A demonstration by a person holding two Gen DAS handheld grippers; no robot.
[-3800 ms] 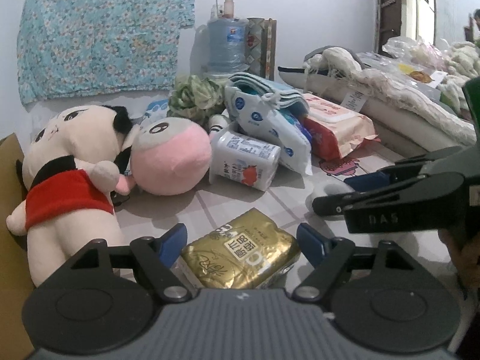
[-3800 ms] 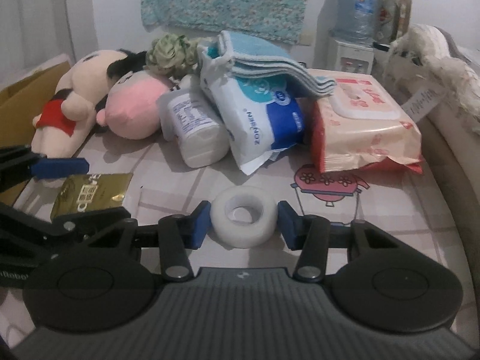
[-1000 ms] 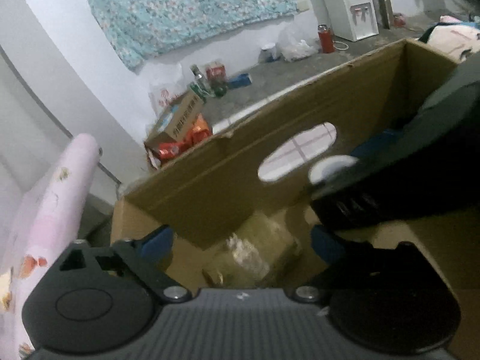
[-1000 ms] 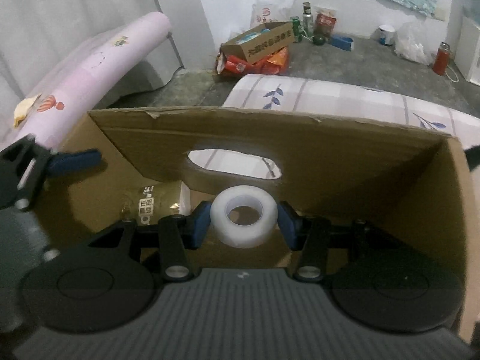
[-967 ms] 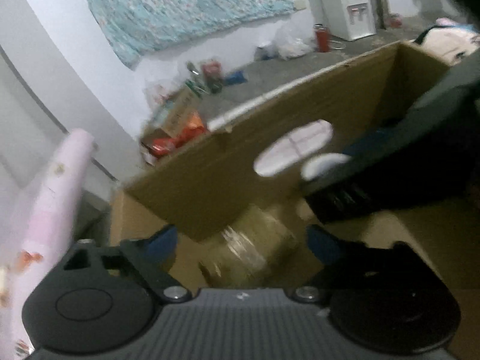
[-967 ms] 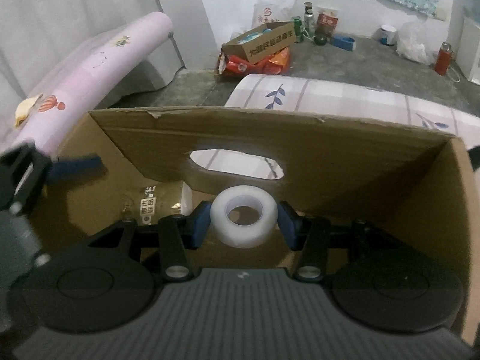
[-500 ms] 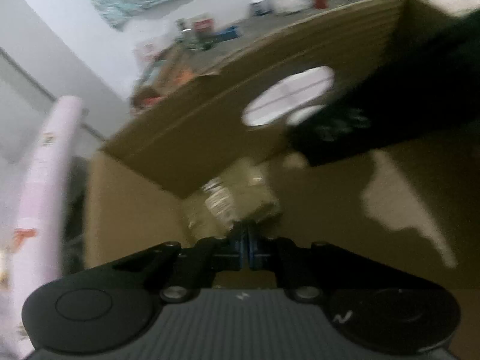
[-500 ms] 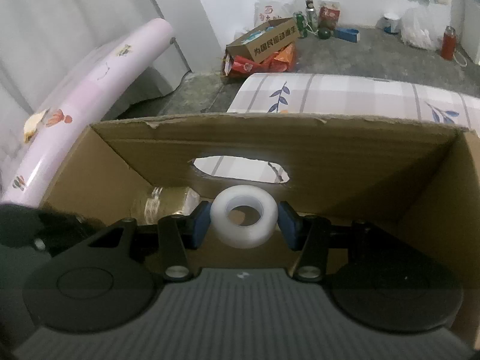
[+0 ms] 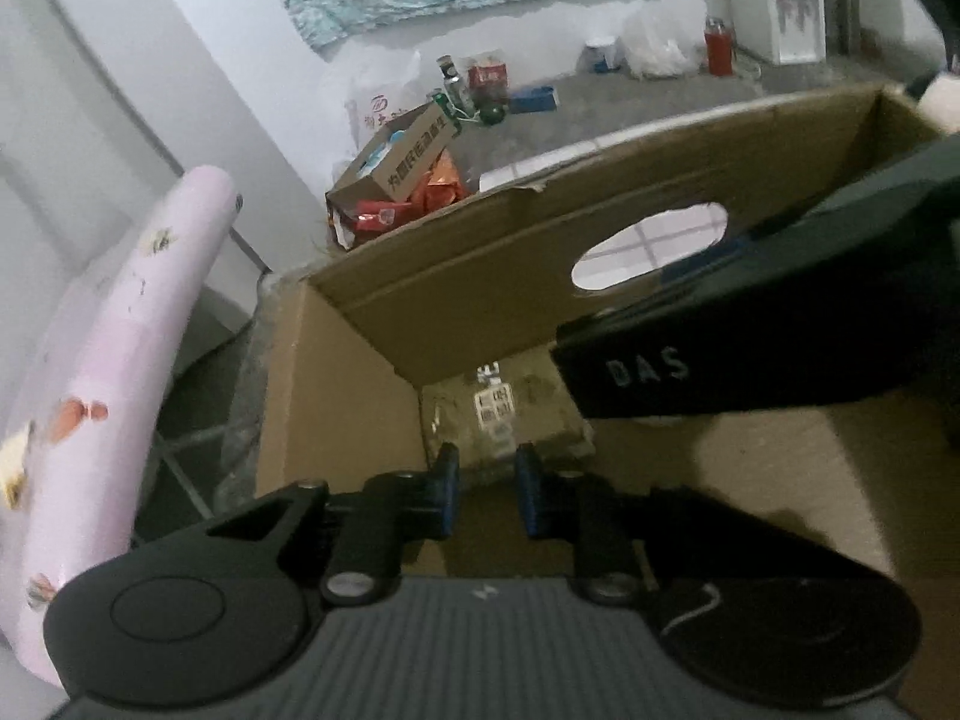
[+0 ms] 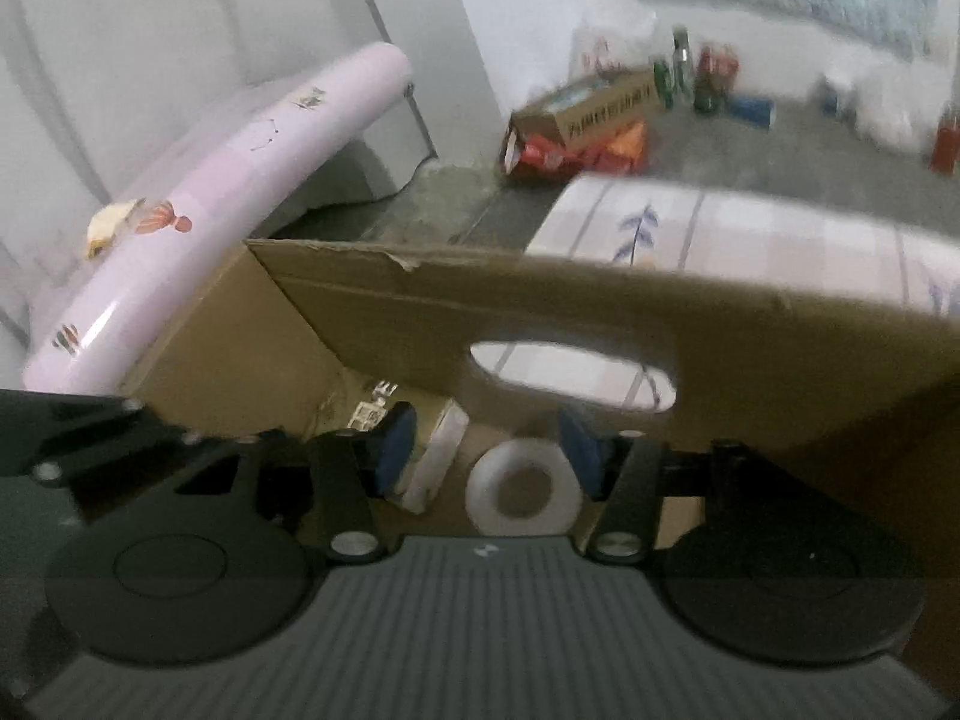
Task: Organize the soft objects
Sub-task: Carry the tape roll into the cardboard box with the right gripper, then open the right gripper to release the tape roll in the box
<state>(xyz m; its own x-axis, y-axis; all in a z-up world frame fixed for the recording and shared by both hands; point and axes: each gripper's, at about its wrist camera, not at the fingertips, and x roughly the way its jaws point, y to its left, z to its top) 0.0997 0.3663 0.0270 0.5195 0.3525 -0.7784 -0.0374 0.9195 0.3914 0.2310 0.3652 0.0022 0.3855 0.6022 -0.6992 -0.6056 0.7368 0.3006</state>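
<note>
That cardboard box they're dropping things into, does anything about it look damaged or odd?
Slightly. The cardboard box has a small tear with a lifted flap on the top edge of its far wall, left of the oval handle hole. The same nick shows in the left wrist view. Otherwise it looks sound.

gold foil packet [image 9: 504, 414] lying flat on the floor of the open cardboard box [image 9: 480, 276], in its far corner; white tape roll [image 10: 521, 489] beside it, hole facing up
</note>
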